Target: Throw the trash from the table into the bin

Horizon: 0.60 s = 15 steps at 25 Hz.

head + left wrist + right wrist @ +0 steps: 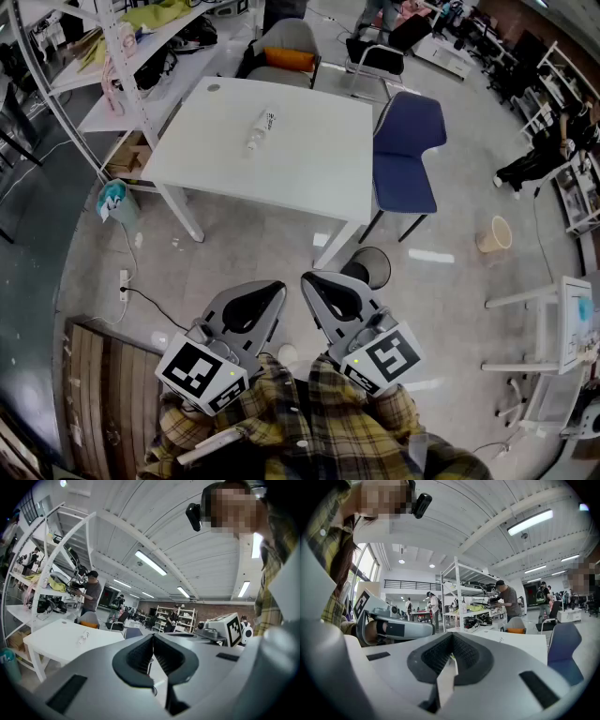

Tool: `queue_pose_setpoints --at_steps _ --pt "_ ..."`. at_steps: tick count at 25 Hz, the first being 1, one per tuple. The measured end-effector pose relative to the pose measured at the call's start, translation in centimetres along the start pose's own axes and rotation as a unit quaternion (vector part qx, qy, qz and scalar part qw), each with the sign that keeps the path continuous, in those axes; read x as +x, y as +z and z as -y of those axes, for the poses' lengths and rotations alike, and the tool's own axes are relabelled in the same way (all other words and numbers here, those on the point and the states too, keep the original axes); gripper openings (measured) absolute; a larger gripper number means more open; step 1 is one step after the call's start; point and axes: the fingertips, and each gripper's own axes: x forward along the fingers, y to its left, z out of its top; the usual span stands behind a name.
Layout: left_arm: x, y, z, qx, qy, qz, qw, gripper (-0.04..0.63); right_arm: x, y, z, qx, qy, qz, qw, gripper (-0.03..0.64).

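My left gripper (274, 289) and right gripper (311, 281) are pale grey with black ribbed pads (140, 656). Each carries a cube (202, 372) of black-and-white square markers. My sleeves (281, 412) are yellow-and-dark plaid. The table (309, 187) is white, the chair (408, 141) is blue and the floor (441, 309) is light grey.

Bright, even indoor light fills all three views. It comes from long ceiling strip lights (151, 563), which burn out to pure white in both gripper views. A window (365, 566) at the left of the right gripper view adds daylight. In the head view the white table (309, 159) is close to overexposed, the glossy floor (429, 255) carries pale glare patches, and the shadow under the table is soft. Every picture bends strongly toward its edges, with black corners. The nearest shell of the left gripper (153, 637) and of the right gripper (452, 637) looks soft.
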Motion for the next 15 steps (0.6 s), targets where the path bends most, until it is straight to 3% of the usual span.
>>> queue_pose_setpoints --at_steps 15 --pt "1.2 -1.3 2.8 -0.006 0.035 0.014 0.9993 0.011 -3.5 -1.4 1.2 0.001 0.021 -0.018 1.000 -0.002"
